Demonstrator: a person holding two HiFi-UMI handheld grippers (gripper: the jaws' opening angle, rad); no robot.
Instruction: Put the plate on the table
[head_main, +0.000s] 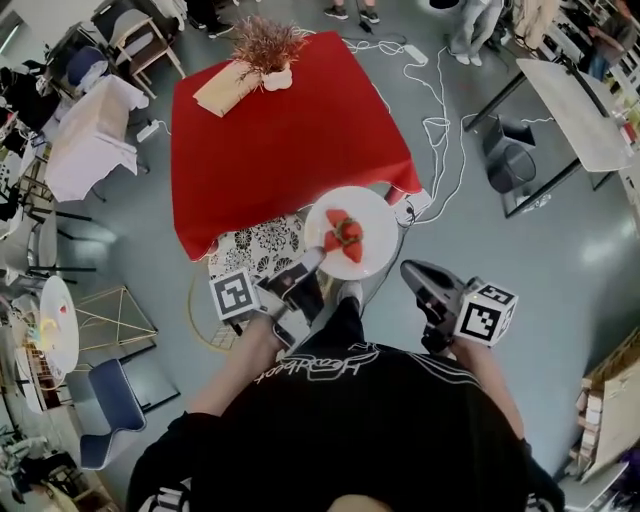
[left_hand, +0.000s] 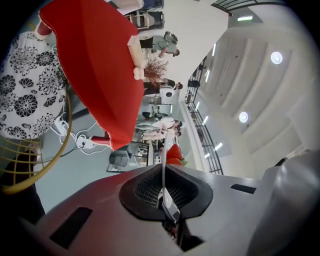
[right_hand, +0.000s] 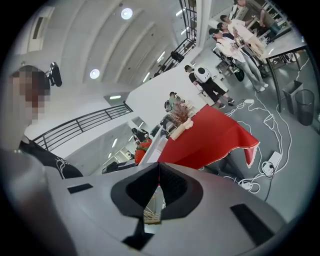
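**Plate's up in the air between both your grippers, not on the desk yet**

Nearest to you: your left hand-held gripper (head_main: 310, 265) is pinched shut on the near-left rim of the plate (head_main: 375, 215). Its own view shows the thin white edge running straight in between the pads. Your right hand-held gripper (head_main: 408, 268) is closed too, tips together on the near-right rim. So that's two grippers on one plate.

The plate is the only container here. It's carrying a small heap of red pieces (head_main: 345, 235), strawberry-looking, bunched near the middle. I can't get a solid count, so call it a few.

It's round, so there's no real long axis. It sits flat and face up with the food on top, and both gripper views catch it edge-on. It hangs just off the near corner of the desk (head_main: 290, 150), partly over a black-and-white floral seat (head_main: 262, 243) and the floor (head_main: 560, 250). It isn't touching the red cloth.

Farther out, at the far end of the desk, there's one tan box (head_main: 225, 88). Just beside it is one white vase (head_main: 275, 78) with a reddish dried bunch (head_main: 265, 45) sticking up.
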